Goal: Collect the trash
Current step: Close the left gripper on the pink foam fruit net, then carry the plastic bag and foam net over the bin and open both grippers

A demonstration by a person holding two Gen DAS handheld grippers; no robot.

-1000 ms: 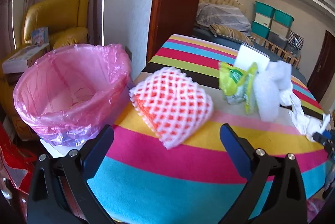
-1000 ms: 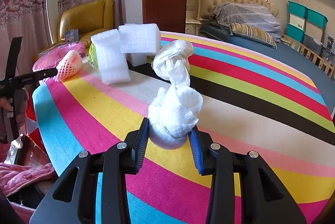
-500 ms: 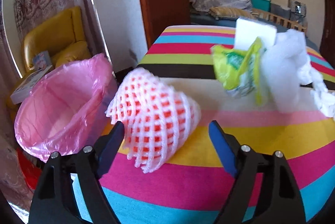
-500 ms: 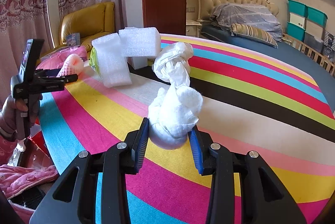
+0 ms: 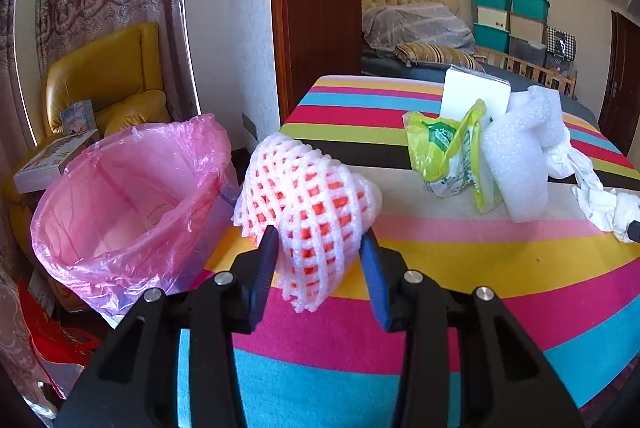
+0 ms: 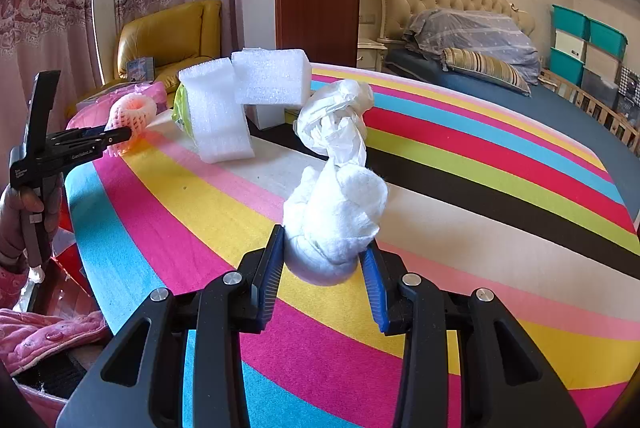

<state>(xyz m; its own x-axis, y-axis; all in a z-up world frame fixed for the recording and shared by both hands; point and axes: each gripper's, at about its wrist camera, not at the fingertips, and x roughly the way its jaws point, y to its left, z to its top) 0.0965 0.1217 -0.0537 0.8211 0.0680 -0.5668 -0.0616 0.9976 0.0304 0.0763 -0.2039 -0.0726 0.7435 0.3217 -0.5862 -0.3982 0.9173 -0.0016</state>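
Note:
A white foam fruit net [image 5: 304,204] with orange showing through sits at the near left edge of the striped table [image 5: 500,268]. My left gripper [image 5: 320,268] is closing on its lower end, and both pads touch it. The right wrist view shows the same net [image 6: 134,114] in the left gripper [image 6: 118,139], held by a person's hand [image 6: 18,204]. My right gripper [image 6: 324,264] is shut on a crumpled white paper wad [image 6: 336,220] resting on the cloth. A bin lined with a pink bag [image 5: 128,196] stands just left of the table, beside the net.
A yellow-green plastic bag [image 5: 448,152], rolled white foam sheets [image 5: 520,156] and a white box [image 5: 476,96] lie further back on the table. A yellow armchair [image 5: 104,76] with boxes stands behind the bin. A bed [image 6: 480,40] lies beyond the table.
The left gripper's jaws have come in from wide apart until they touch the foam net, which now stands more upright between them. The right gripper and its wad have not moved.

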